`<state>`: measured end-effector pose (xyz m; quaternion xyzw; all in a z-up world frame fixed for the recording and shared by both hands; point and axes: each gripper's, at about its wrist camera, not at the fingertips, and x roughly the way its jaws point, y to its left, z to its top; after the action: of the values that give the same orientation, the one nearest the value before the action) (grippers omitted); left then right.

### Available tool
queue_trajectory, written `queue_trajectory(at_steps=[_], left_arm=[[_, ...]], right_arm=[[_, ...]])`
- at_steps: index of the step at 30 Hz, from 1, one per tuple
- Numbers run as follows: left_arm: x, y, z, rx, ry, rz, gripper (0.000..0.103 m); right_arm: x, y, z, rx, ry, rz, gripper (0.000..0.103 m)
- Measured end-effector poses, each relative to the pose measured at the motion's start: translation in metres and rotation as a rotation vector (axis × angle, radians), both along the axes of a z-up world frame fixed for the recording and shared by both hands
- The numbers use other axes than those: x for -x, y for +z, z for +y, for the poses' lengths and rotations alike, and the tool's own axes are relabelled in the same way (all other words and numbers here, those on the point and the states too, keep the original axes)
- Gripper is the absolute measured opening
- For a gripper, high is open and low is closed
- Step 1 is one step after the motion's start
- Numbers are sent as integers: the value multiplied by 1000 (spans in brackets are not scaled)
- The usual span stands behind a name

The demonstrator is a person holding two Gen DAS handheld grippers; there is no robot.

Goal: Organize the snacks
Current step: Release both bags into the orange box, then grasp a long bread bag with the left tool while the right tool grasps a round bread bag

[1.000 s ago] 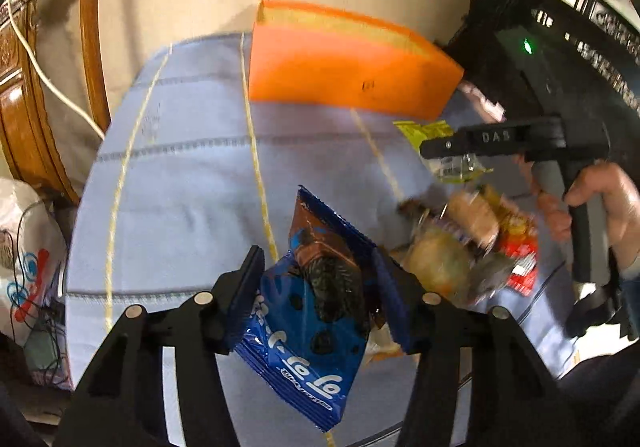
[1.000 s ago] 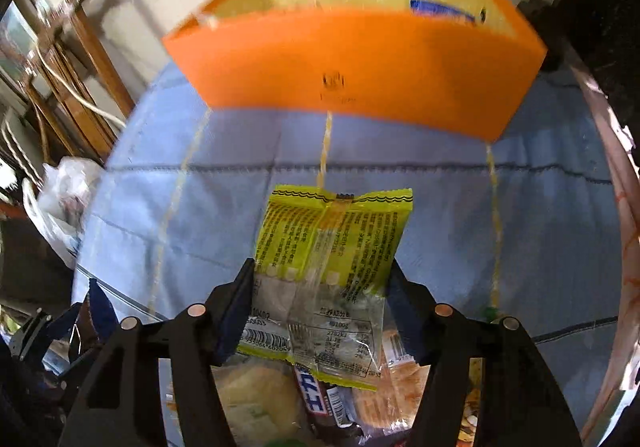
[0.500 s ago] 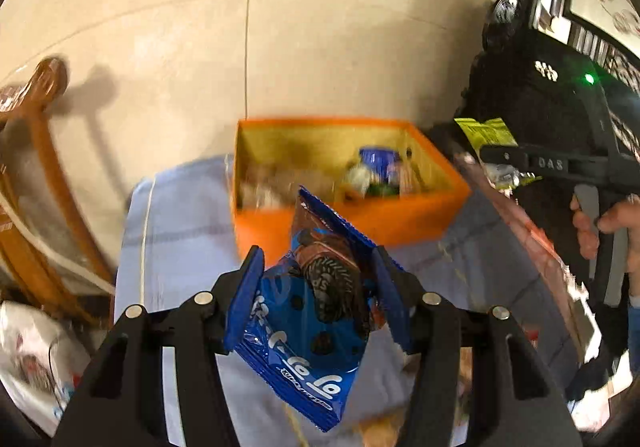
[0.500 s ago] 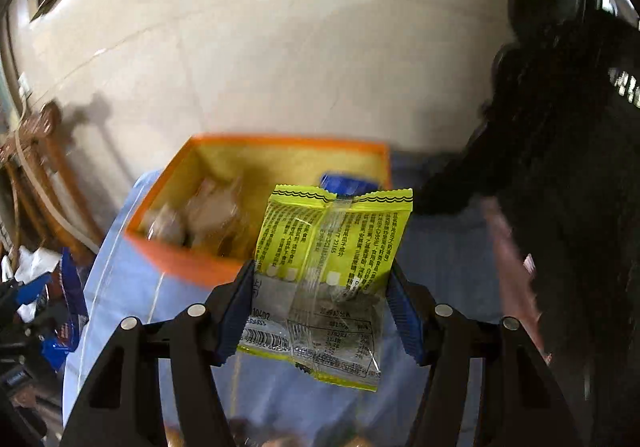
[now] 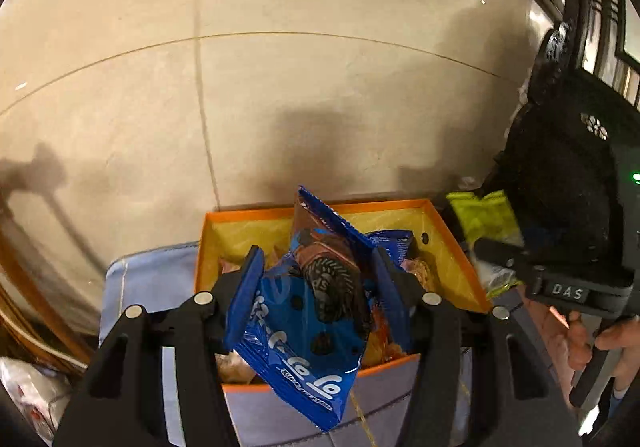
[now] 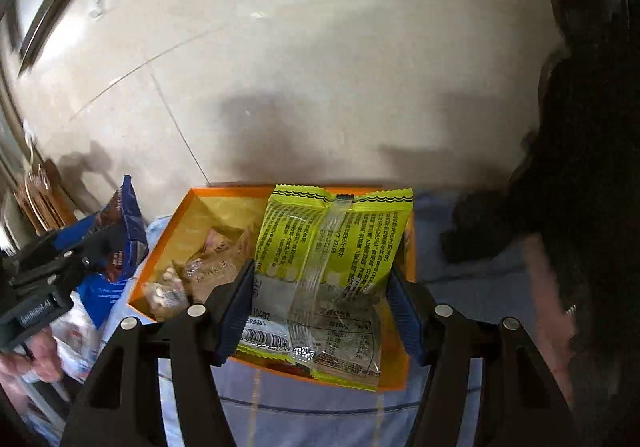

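My left gripper [image 5: 320, 287] is shut on a blue cookie packet [image 5: 312, 319] and holds it above the near half of the orange box [image 5: 456, 259]. My right gripper [image 6: 326, 307] is shut on a yellow-green snack packet [image 6: 332, 247] and holds it above the right part of the same orange box [image 6: 176, 231]. The box holds several wrapped snacks [image 6: 208, 271]. The right gripper with its yellow packet [image 5: 484, 219] shows at the right of the left wrist view. The left gripper with the blue packet [image 6: 124, 231] shows at the left of the right wrist view.
The box stands on a table with a light blue cloth [image 5: 148, 279], close to a beige tiled wall [image 5: 320, 87]. A wooden chair [image 6: 40, 199] stands at the left. A dark object [image 6: 492, 223] lies on the cloth right of the box.
Both grippers have risen from the snack pile and moved forward to the orange box, each carrying its packet. The box interior has come into view below them.
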<state>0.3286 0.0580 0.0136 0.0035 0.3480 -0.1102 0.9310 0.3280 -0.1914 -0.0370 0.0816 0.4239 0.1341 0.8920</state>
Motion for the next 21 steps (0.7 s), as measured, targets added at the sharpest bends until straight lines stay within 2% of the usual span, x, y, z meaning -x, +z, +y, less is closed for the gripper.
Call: queue_trajectory(at_steps=[2,3,4,5,7,13,18,21], left_arm=[[-2,-1,-3,-9,22,-17,59],[-4,-1,-4,-21,38,-36,83],[-5,0,-5,-35,59,-58,99],[-4,1,-5,-32,91,-79,99],[-5,1,-5,-19,94,-49,99],[17,8,4,-43,76,-44,99],[51,19,17,-48,73,-40,99],[90,12,22,-47,33,-7,99]], right_arm=[[-5,-5,-2,1,-30,16,65],[-8,-6,-3,-4,-43,10,71],[-10,-5,-3,-13,-47,2,82],[-15,-4,-2,4,-45,11,99],[-12,2,0,55,-58,9,99],[12,28,-7,51,-48,-8,99],[43,41,-13,66,-28,-23,99],[82,34,-11,84,32,-9,99]])
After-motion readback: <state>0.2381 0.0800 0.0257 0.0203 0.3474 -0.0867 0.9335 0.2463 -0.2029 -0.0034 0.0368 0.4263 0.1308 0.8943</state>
